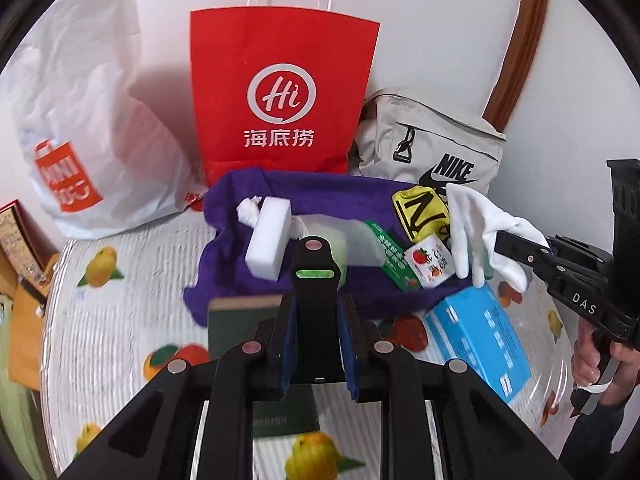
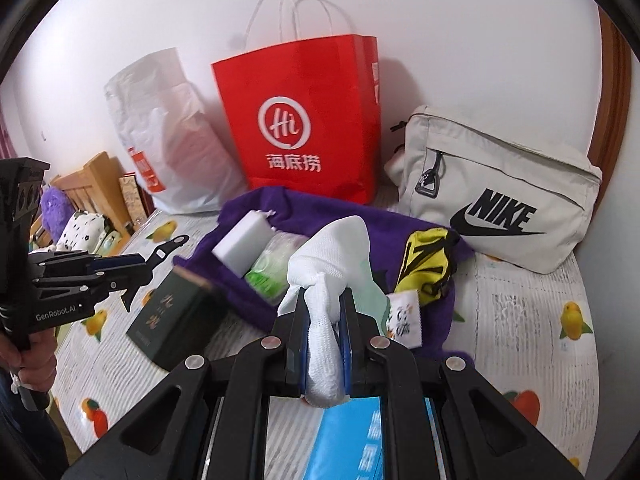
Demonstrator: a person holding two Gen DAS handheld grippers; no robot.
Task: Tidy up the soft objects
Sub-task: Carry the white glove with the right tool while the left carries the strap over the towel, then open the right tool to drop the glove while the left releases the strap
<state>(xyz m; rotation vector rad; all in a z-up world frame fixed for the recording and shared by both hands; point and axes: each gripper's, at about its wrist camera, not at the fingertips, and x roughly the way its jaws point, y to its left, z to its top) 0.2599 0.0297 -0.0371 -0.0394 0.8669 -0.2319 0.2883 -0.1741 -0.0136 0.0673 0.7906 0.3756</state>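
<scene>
My right gripper is shut on a white glove and holds it above the purple cloth; the gripper and the glove also show in the left wrist view. My left gripper is shut on a black flat device with a green-lit slot, above the purple cloth. On the cloth lie a white sponge block, a yellow and black pouch, a green packet and a small tomato-print packet.
A red paper bag, a white plastic bag and a beige Nike bag stand along the wall. A blue box and a dark green box lie on the fruit-print cover. Wooden furniture is at the left.
</scene>
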